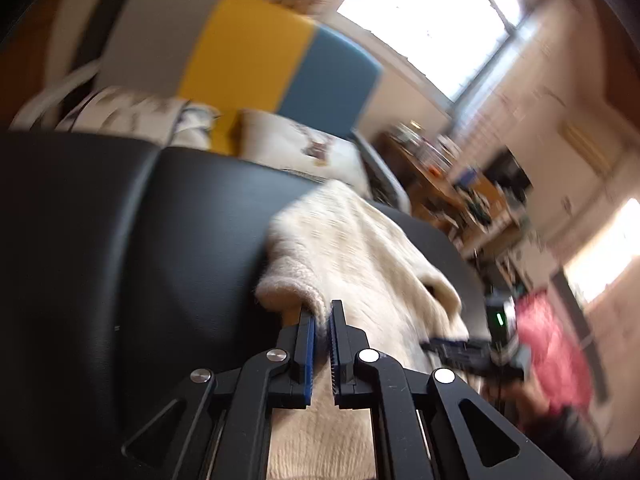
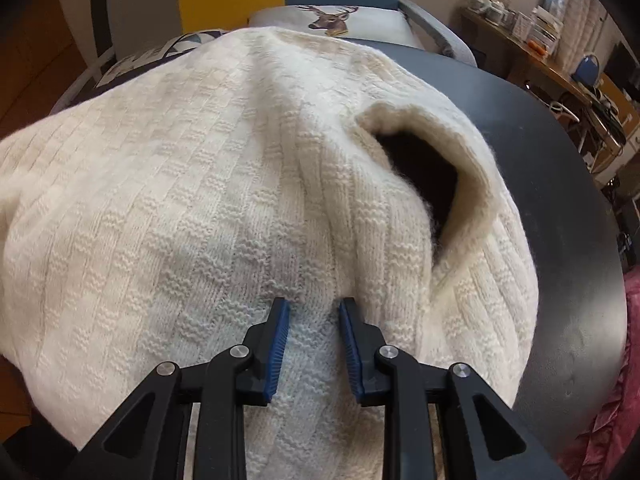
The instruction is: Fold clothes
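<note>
A cream knit sweater (image 1: 352, 248) lies draped over a black round table (image 1: 120, 240). My left gripper (image 1: 322, 312) is shut on a rolled edge of it, the blue pads nearly touching with the knit pinched between them. In the right wrist view the sweater (image 2: 200, 180) fills most of the frame, bulging upward, with a dark opening (image 2: 424, 176) at the right. My right gripper (image 2: 313, 306) holds a thick fold of it, and creases run in toward the pads. The left wrist view shows that gripper (image 1: 440, 347) blurred at the sweater's right side.
The table (image 2: 560, 200) shows bare black surface right of the sweater. Behind it stand chairs with a deer cushion (image 2: 332, 20) and a yellow and blue panel (image 1: 248, 52). A cluttered wooden desk (image 2: 560, 60) is at the far right. Pink cloth (image 2: 624, 380) sits at the right edge.
</note>
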The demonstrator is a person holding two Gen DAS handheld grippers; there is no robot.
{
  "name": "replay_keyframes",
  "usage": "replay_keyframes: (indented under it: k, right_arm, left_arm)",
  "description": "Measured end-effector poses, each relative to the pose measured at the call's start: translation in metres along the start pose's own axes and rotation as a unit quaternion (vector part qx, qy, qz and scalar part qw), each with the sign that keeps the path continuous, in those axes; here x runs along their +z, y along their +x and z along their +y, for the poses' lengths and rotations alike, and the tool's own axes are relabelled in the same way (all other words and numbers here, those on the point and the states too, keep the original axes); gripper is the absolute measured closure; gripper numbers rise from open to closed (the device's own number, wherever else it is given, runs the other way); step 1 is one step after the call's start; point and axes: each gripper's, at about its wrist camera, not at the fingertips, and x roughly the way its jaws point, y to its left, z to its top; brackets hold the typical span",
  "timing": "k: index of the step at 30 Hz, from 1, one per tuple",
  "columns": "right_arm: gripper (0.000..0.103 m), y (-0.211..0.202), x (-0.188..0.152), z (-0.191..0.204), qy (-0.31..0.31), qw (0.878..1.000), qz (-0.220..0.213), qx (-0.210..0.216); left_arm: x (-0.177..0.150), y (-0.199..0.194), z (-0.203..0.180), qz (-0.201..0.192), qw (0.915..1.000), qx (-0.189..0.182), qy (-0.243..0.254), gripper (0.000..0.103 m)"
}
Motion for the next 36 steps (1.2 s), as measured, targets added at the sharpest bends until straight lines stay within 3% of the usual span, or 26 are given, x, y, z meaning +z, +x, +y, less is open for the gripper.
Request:
replay_keyframes:
  k: [4,7,11,15,17,19,23,26,30,36]
  right_arm:
    - [0.078,0.001,0.002,-0.023,0.023,1.000,0.017,-0.003]
    - [0.076,-0.005,0.013,-0.033,0.037,0.998,0.046,-0.009]
    - [0.073,-0.036,0.045,-0.006,-0.005,0.999,0.019,0.033]
    - [0.055,-0.033,0.089,0.067,-0.039,0.994,0.029,0.101]
    - [0.041,-0.025,0.111,0.107,-0.052,0.989,0.042,0.131]
    - [0.038,-0.018,0.133,0.147,-0.065,0.983,0.055,0.161]
    - [0.033,0.015,0.156,0.199,-0.080,0.982,0.098,0.139]
    - [0.033,0.040,0.167,0.222,-0.099,0.982,0.133,0.094]
    - [0.034,0.055,0.162,0.241,-0.127,0.978,0.161,0.031]
    - [0.034,0.084,0.138,0.245,-0.147,0.965,0.218,-0.007]
  left_arm:
    - [-0.031,0.033,-0.059,0.071,0.9919,-0.032,0.101,0.096]
    - [-0.047,0.057,-0.084,0.129,0.9803,-0.067,0.134,0.094]
    - [-0.047,0.058,-0.070,0.146,0.9792,-0.114,0.084,0.081]
    - [-0.048,0.052,-0.041,0.140,0.9822,-0.122,0.027,0.077]
    - [-0.051,0.056,-0.038,0.133,0.9838,-0.118,0.024,0.077]
    - [-0.057,0.061,-0.043,0.134,0.9839,-0.116,0.028,0.077]
    - [-0.070,0.062,-0.062,0.121,0.9819,-0.127,0.070,0.077]
    - [-0.076,0.065,-0.076,0.117,0.9776,-0.137,0.108,0.077]
    - [-0.082,0.072,-0.085,0.123,0.9733,-0.152,0.120,0.077]
    - [-0.086,0.078,-0.090,0.122,0.9740,-0.152,0.115,0.077]
